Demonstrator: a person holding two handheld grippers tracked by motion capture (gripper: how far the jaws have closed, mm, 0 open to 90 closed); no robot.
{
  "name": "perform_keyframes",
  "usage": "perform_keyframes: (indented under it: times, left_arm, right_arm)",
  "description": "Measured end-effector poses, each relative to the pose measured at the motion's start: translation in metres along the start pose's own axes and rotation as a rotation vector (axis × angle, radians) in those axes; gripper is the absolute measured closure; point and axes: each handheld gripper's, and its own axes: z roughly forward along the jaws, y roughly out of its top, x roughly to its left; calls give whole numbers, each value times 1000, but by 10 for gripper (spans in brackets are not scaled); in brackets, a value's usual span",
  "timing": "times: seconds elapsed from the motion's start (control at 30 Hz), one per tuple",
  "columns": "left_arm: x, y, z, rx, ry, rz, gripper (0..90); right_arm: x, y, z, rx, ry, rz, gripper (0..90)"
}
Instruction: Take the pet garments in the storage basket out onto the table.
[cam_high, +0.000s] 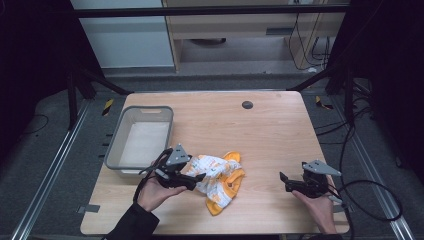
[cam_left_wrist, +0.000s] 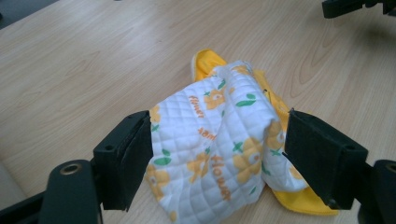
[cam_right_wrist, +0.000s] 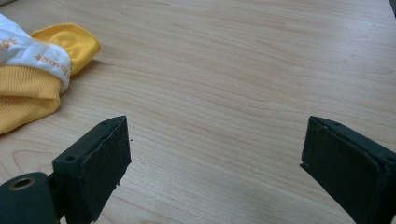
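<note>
A crumpled quilted cloth (cam_high: 220, 180), white with yellow flowers and a yellow lining, lies on the wooden table (cam_high: 270, 140) near its front edge. My left gripper (cam_high: 200, 177) reaches into the cloth's left side. In the left gripper view the jaws stand wide on either side of a raised fold of the cloth (cam_left_wrist: 219, 135), and its edges just meet the pads without being squeezed; the left gripper (cam_left_wrist: 217, 154) is open. My right gripper (cam_high: 285, 182) rests low at the front right, open with only bare wood between its jaws (cam_right_wrist: 215, 158). The cloth (cam_right_wrist: 32, 79) lies well to its left.
A grey plastic bin (cam_high: 114, 145) stands at the table's left, just behind my left hand, with nothing visible inside. A dark round grommet (cam_high: 247, 104) sits near the far edge. Cables trail off the table's right side. The right gripper's tips (cam_left_wrist: 345, 5) show in the left gripper view.
</note>
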Motion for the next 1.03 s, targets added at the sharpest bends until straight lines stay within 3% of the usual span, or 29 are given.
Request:
perform_keyframes:
  times: [0.2, 0.37, 0.47, 0.57, 1.03]
  left_arm:
    - [5, -19, -13, -59, 46, -59, 244]
    - [7, -30, -18, -66, 68, -68, 273]
    - [9, -42, -24, -92, 110, -106, 312]
    - [10, -49, -28, -110, 122, -143, 329]
    - [15, -81, -40, -104, 183, -194, 345]
  right_arm:
    - [0, 0, 0, 1, -2, -3, 81]
    - [1, 0, 0, 6, 1, 5, 81]
    - [1, -1, 0, 7, 1, 3, 81]
    - [2, -1, 1, 8, 4, -1, 81]
    - [4, -2, 0, 14, 10, -2, 81]
